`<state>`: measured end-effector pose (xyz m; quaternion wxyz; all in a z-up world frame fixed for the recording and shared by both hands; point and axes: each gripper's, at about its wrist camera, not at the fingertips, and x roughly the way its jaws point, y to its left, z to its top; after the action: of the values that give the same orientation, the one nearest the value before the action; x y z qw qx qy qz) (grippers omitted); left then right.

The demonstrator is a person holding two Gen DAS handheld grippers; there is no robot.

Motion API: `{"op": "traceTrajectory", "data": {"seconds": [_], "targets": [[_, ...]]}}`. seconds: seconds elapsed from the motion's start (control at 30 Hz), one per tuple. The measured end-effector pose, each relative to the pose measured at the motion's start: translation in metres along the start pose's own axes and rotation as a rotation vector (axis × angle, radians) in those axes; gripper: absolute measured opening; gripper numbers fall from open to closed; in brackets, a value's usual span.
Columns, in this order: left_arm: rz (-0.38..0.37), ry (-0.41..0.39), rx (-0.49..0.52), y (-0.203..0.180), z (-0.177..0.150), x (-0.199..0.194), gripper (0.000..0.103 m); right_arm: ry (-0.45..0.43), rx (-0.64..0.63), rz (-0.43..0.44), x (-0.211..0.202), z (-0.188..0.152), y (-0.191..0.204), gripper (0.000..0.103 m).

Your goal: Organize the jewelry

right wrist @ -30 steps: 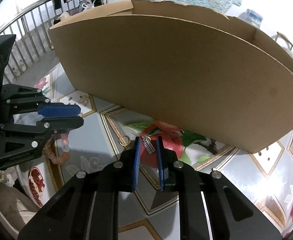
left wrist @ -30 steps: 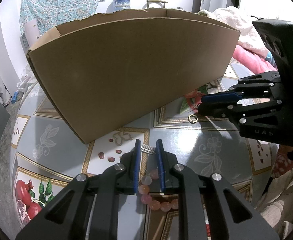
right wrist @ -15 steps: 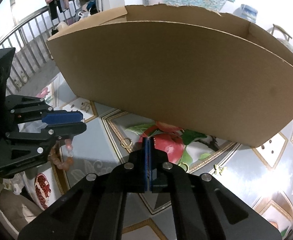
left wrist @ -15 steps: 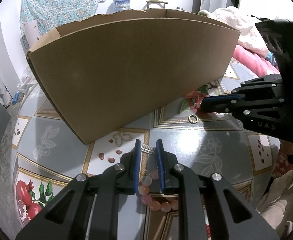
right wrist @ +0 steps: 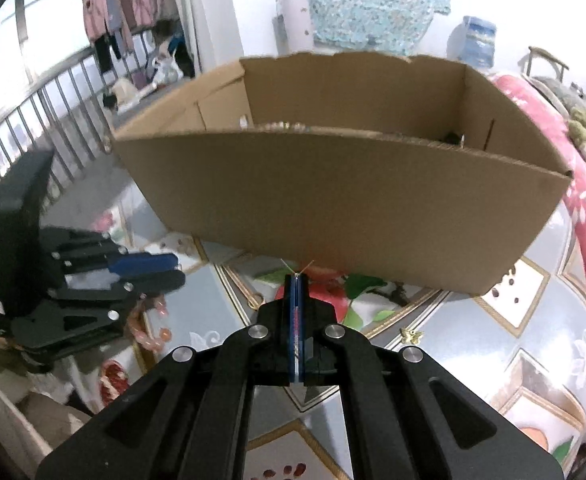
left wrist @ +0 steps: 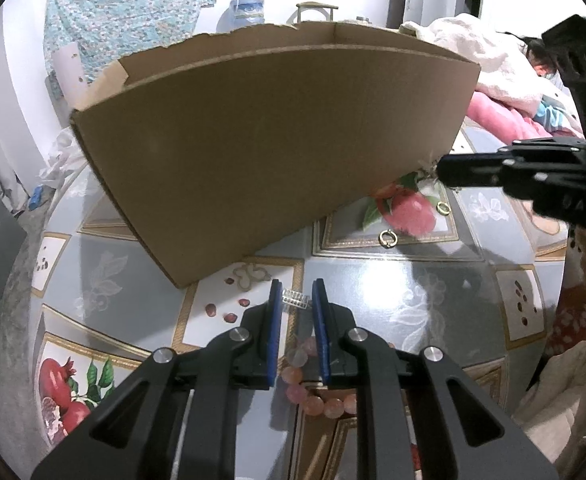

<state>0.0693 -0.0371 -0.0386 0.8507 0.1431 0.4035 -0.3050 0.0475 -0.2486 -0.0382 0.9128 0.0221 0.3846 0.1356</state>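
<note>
Jewelry lies scattered on the patterned table [left wrist: 433, 280] in front of a cardboard box [left wrist: 277, 144], and only part of it seems put away; the right wrist view shows what may be a few small items inside the box near its front wall, too small to name; the right gripper [right wrist: 297, 276] is raised toward the box with its fingers pressed together on a small piece whose thin ends poke out at the tips, probably a little pendant or charm, though I cannot tell exactly which; the left gripper [left wrist: 296, 300] hovers low over the table with its fingers narrowly apart and nothing pinched, a small silver clasp [left wrist: 296, 300] lying between the tips and a pink bead bracelet [left wrist: 313, 396] under the fingers; still out on the table are 2 gold rings [left wrist: 388, 237] near the box's front corner and a tiny gold charm [right wrist: 410, 335]; judging from this, 1 piece is on its way into the box and at least 4 remain.
</note>
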Motion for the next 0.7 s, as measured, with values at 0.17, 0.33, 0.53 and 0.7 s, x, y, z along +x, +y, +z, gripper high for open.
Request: {"op": "traceTrajectory", "data": {"seconds": [0.17,0.33,0.53,0.7], "targets": [[0.004,-0.036,-0.017,0.001,0.004,-0.017,0.014,-0.049,0.024,0.018,-0.017,0.005,-0.008,0.0],[0.008,-0.081,-0.02,0.001,0.009,-0.039,0.014,-0.089,0.017,0.028,-0.032,0.008,-0.007,0.0],[0.01,-0.138,-0.028,0.002,0.016,-0.07,0.014,-0.137,0.004,0.05,-0.042,0.018,0.001,0.0],[-0.023,-0.231,-0.04,0.004,0.035,-0.105,0.014,-0.208,-0.019,0.077,-0.058,0.036,0.005,0.0]]}}
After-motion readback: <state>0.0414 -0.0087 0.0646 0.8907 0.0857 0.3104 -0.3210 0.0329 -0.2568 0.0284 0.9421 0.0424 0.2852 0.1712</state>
